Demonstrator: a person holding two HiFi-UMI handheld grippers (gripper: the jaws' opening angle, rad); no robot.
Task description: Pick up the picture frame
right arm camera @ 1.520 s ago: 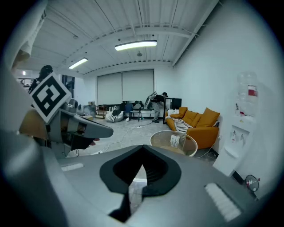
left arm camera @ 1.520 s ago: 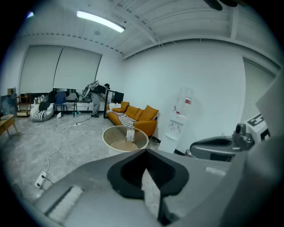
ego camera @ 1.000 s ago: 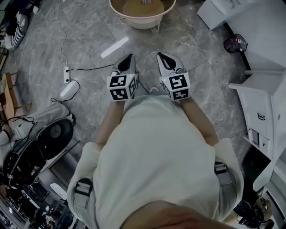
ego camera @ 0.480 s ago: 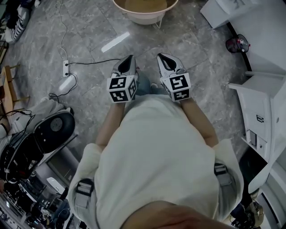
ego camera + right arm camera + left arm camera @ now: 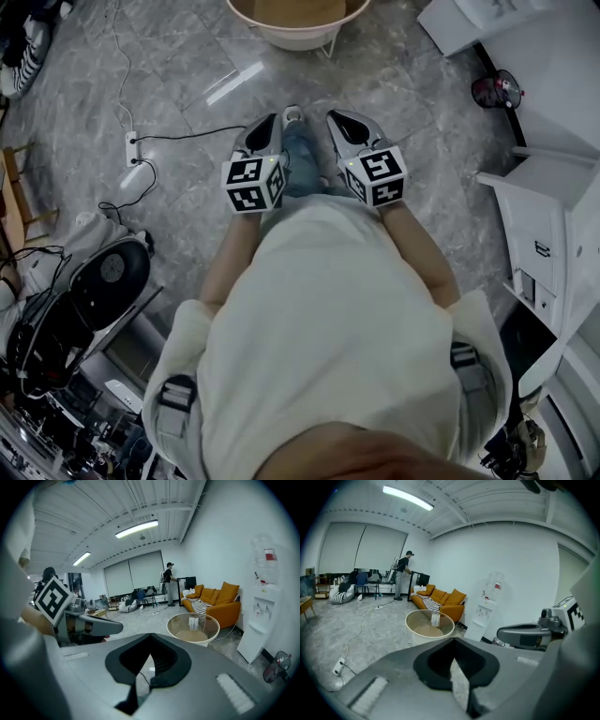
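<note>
Standing on the grey stone floor [image 5: 187, 84], the person holds both tongs out front: the left gripper [image 5: 269, 124] at eleven o'clock, the right gripper [image 5: 339, 119] at one, each with jaws pressed together on nothing. At twelve, the picture frame [image 5: 435, 619] stands upright on the round table [image 5: 423, 637], well apart from both.
</note>
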